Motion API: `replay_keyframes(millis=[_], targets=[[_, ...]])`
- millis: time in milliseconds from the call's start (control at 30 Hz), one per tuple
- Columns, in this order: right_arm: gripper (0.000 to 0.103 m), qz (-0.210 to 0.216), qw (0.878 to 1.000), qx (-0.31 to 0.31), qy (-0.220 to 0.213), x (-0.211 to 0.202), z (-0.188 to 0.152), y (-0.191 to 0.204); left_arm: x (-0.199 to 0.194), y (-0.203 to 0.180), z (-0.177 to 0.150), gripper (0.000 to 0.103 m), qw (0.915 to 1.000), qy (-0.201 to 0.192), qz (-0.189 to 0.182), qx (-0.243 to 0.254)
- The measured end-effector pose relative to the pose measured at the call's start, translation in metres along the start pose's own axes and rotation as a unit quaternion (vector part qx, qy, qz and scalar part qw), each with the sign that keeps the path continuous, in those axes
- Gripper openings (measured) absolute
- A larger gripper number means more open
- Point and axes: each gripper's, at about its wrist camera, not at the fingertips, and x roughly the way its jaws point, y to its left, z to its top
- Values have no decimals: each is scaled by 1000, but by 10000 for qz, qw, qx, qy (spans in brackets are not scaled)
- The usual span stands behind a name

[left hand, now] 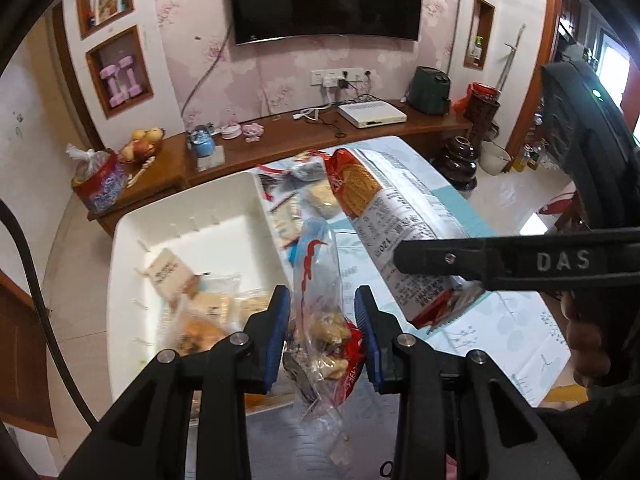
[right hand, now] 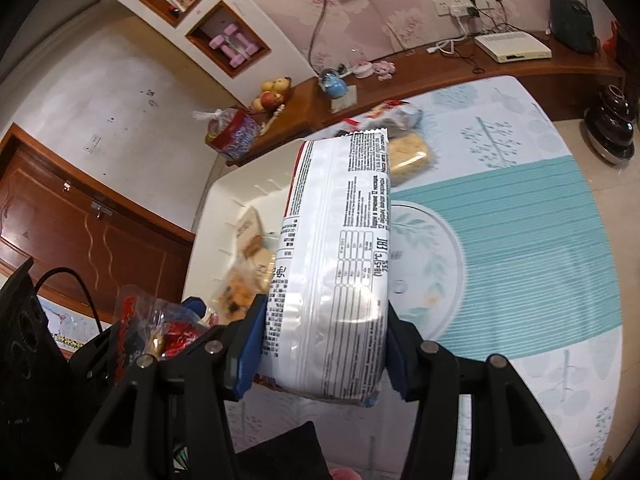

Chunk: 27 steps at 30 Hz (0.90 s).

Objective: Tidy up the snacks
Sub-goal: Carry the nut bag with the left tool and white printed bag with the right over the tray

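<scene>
The left gripper (left hand: 322, 336) is clamped on a clear snack bag (left hand: 320, 312), held above the table's (right hand: 520, 220) near edge beside the white bin (left hand: 200, 216). The right gripper (right hand: 324, 354) grasps a white biscuit packet (right hand: 336, 260) crosswise between its blue pads (right hand: 252, 344), raised over the table right of the bin.

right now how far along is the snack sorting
Partly done. A few packets already lie in the white bin. In hand: the left gripper is shut on a clear bag of snacks, and the right gripper is shut on a white biscuit packet. Left: several snacks lie on the table beyond the bin.
</scene>
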Motion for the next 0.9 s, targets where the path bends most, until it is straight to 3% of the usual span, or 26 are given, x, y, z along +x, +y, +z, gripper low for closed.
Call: replay_keyframes(millis=[333, 567, 900], targets=[[52, 86, 9999, -95, -105, 35, -8, 58, -9, 90, -13, 32, 9991, 10, 396, -137], [52, 75, 9997, -63, -244, 69, -9, 89, -3, 141, -20, 32, 9984, 85, 559, 79], [53, -267, 9980, -80, -559, 102, 1, 120, 0, 165, -21, 32, 9974, 28, 661, 275]])
